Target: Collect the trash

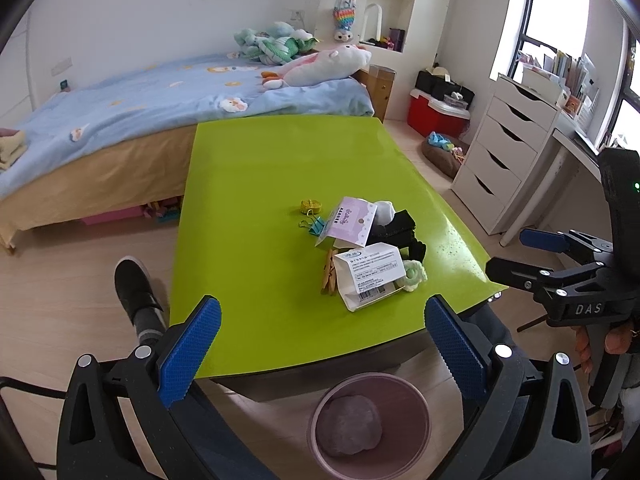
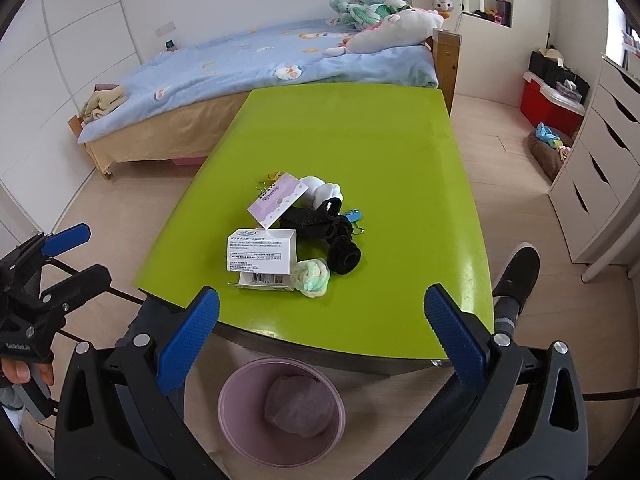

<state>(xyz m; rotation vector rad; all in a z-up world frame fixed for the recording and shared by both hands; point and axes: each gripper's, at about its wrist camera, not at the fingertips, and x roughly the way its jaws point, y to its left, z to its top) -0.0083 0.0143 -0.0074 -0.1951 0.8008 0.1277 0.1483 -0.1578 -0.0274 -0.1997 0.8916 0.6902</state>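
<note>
A pile of items lies on the green table [image 1: 256,184] [image 2: 360,136]: a white printed box [image 1: 370,276] [image 2: 262,260], a pink-and-white card package [image 1: 348,220] [image 2: 278,198], black socks [image 1: 396,232] [image 2: 328,232], a white sock [image 2: 322,190], a pale green sock ball [image 1: 414,276] [image 2: 312,276], wooden clothespins [image 1: 329,276] and binder clips [image 1: 314,224]. A pink bin [image 1: 370,424] [image 2: 282,408] stands on the floor under the near table edge, with a crumpled lump inside. My left gripper [image 1: 322,348] and right gripper [image 2: 322,332] both hover open above the bin, short of the pile, holding nothing.
A bed with a blue quilt [image 1: 160,100] and plush toys stands behind the table. White drawers [image 1: 504,152] and a red box [image 1: 434,114] are at the right. The person's black shoes [image 1: 134,280] [image 2: 518,268] rest on the floor beside the table.
</note>
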